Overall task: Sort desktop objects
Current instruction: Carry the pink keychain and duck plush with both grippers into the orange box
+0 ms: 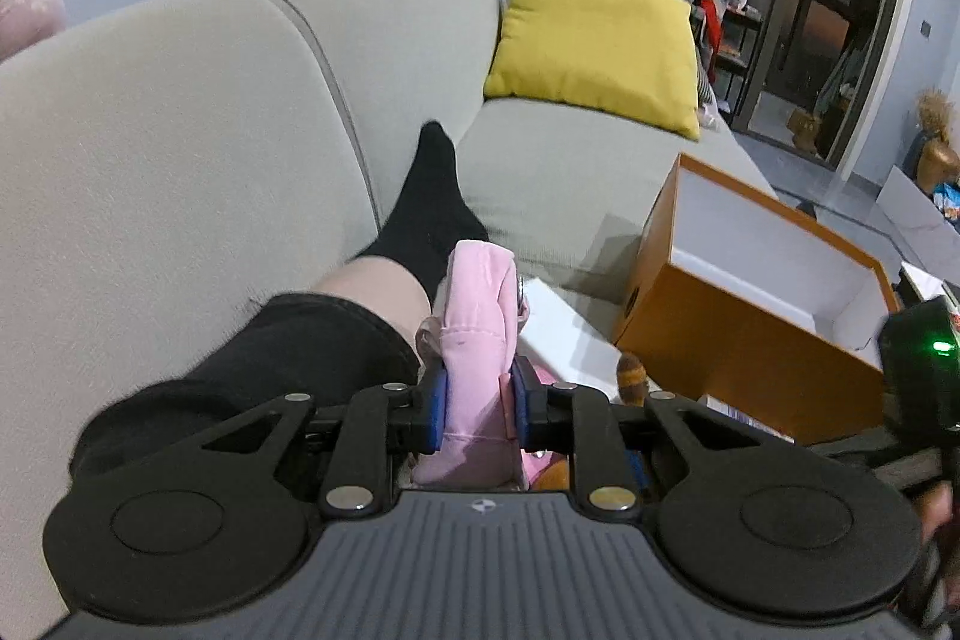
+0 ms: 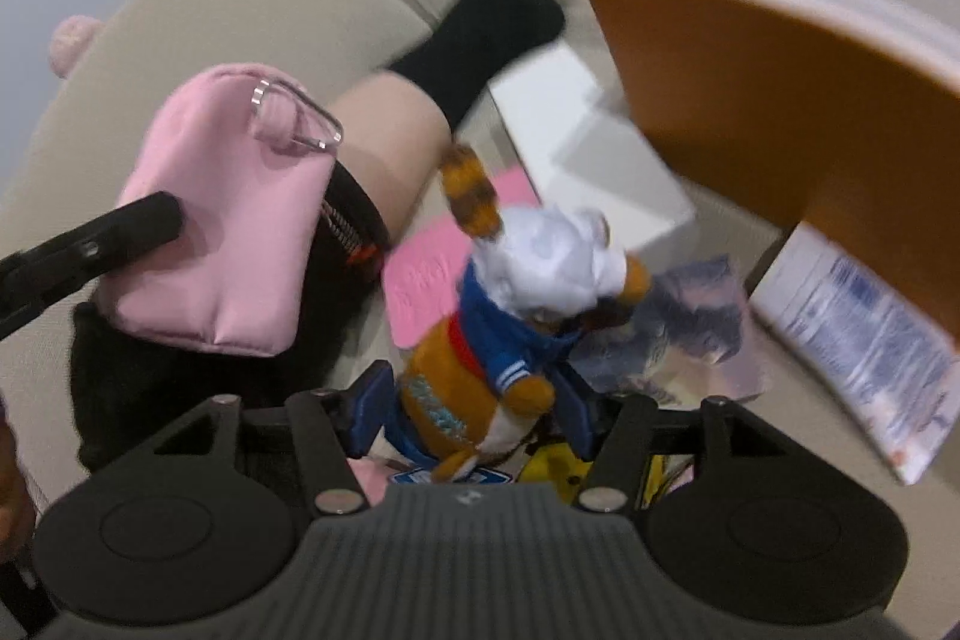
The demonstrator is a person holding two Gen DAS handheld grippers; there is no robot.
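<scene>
Pink soft fabric pouch point(image 1: 480, 340) with a metal clip ring is pinched upright between the blue pads of the left tool point(image 1: 478, 403), held above the person's leg on the beige sofa point(image 1: 180, 130). Right tool point(image 2: 474, 415) is spread, and the fuzzy orange plush toy point(image 2: 492, 334) in a blue jacket and white hat sits between its pads, not squeezed. It's lying over flat papers on the sofa seat, near the orange cardboard box point(image 2: 750, 100) with a smooth white inside.
</scene>
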